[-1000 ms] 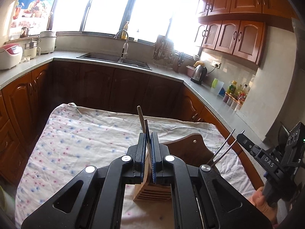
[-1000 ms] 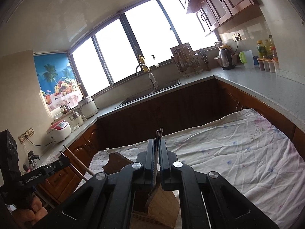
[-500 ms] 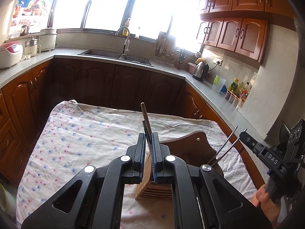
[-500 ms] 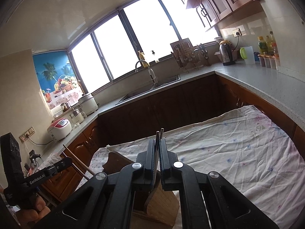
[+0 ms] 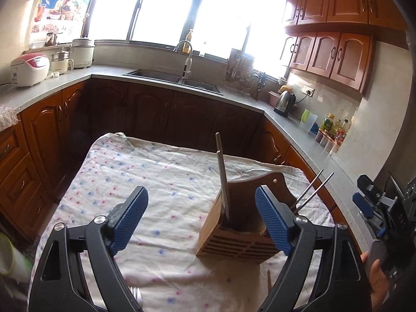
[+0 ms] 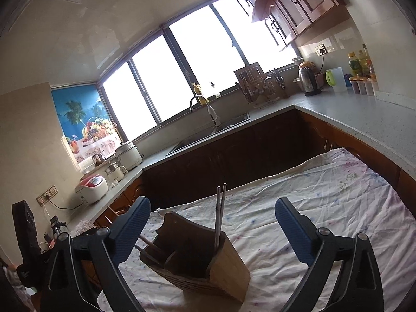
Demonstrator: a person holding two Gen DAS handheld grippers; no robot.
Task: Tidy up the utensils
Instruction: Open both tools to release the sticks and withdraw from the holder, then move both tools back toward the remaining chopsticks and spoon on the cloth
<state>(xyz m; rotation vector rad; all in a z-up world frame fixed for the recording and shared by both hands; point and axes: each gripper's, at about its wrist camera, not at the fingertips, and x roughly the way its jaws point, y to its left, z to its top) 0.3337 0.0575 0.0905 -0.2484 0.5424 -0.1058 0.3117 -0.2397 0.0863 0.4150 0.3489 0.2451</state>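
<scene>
A wooden utensil holder (image 5: 241, 223) stands on the floral tablecloth (image 5: 156, 182); it also shows in the right wrist view (image 6: 202, 260). A pair of brown chopsticks (image 5: 223, 182) stands upright in its left compartment. A pair of metal chopsticks (image 5: 312, 192) leans out of its right compartment and stands upright in the right wrist view (image 6: 219, 215). My left gripper (image 5: 200, 218) is open and empty, just before the holder. My right gripper (image 6: 213, 234) is open and empty, above the holder.
Kitchen counters with a sink (image 5: 176, 78), rice cookers (image 5: 28, 70) and a kettle (image 5: 284, 101) wrap around the table. A metal utensil end (image 5: 135, 293) and a thin wooden stick (image 5: 269, 280) lie on the cloth near the front edge.
Both grippers have opened and let go of their chopsticks, which now stand in the holder. Both grippers have drawn back a little from the holder.
</scene>
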